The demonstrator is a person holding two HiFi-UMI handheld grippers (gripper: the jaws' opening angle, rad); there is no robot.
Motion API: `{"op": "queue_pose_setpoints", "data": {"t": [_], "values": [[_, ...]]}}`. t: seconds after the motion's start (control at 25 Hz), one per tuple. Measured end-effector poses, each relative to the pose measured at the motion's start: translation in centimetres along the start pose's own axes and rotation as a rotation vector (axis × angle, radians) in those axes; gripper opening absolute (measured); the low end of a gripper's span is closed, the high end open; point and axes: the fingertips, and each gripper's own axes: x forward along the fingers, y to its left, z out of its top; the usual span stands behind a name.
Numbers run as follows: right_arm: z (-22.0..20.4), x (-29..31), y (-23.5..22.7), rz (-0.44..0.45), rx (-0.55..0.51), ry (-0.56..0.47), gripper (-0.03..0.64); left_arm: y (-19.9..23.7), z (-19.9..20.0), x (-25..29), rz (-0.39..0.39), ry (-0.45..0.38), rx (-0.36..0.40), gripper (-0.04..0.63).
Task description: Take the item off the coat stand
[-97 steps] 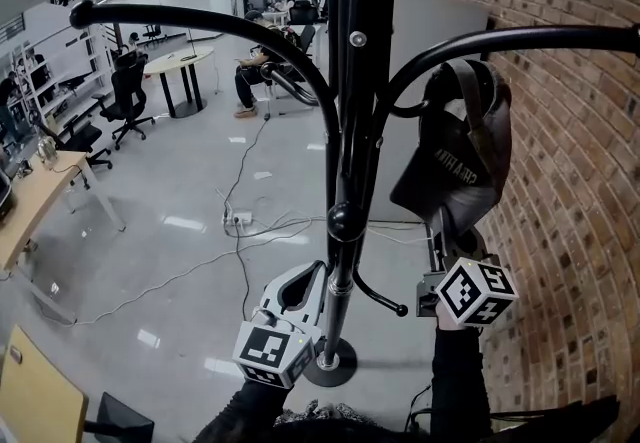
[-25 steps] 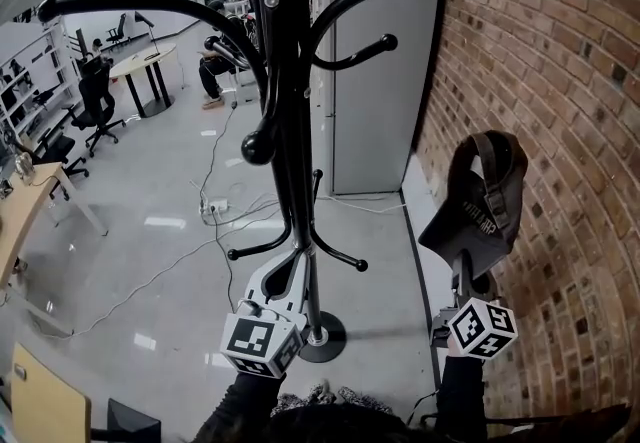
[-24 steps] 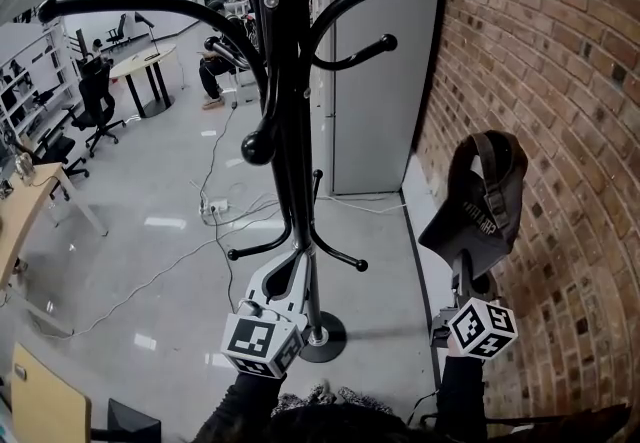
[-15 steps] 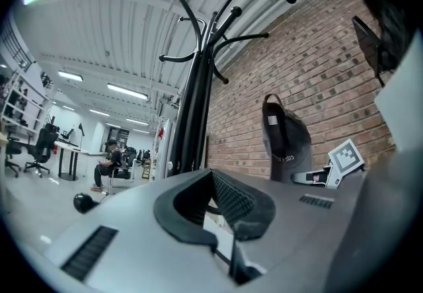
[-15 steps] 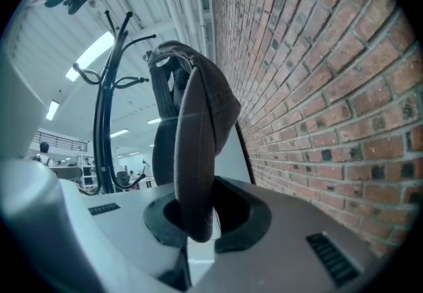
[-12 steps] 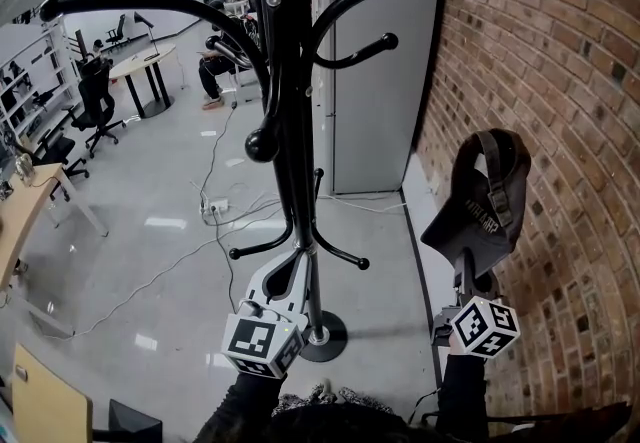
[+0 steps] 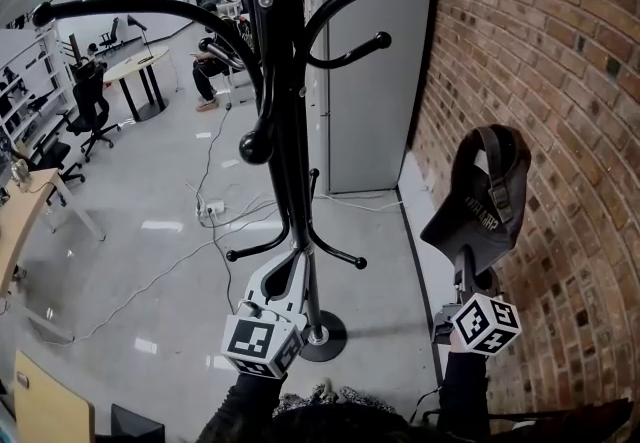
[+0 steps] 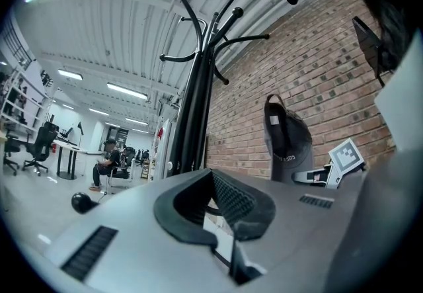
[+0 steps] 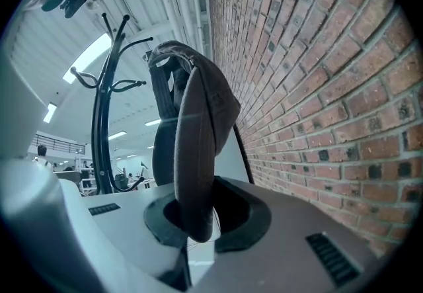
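Observation:
The dark grey cap hangs clear of the black coat stand, off to its right beside the brick wall. My right gripper is shut on the cap's lower edge and holds it upright. In the right gripper view the cap fills the space between the jaws, with the stand behind on the left. My left gripper sits low, just left of the stand's pole, shut with nothing in it. The left gripper view shows the stand and the cap ahead.
A brick wall runs close along the right. A grey cabinet stands behind the stand. The stand's round base is on the glossy floor, where cables trail. Desks, office chairs and a seated person are far back left.
The cap has come off the stand's hook and moved right to the brick wall in my right gripper. Over the last second it barely shifts. The left gripper stays put.

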Motion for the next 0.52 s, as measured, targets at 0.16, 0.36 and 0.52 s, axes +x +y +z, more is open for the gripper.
{"op": "queue_pose_setpoints", "data": {"t": [0.16,0.36,0.52], "values": [[-0.02,-0.09,-0.27,-0.005,0.005,0.001,0.035,0.04,0.05,0.03,0.004,-0.002,0.002,0.005],[-0.01,-0.07,-0.52,-0.008,0.003,0.002,0.035,-0.09,-0.03,0.14,0.003,0.000,-0.002,0.005],[0.14,0.25,-0.63,-0.012,0.004,0.001,0.035,0.17,0.28,0.44,0.014,-0.007,-0.009,0.005]]}}
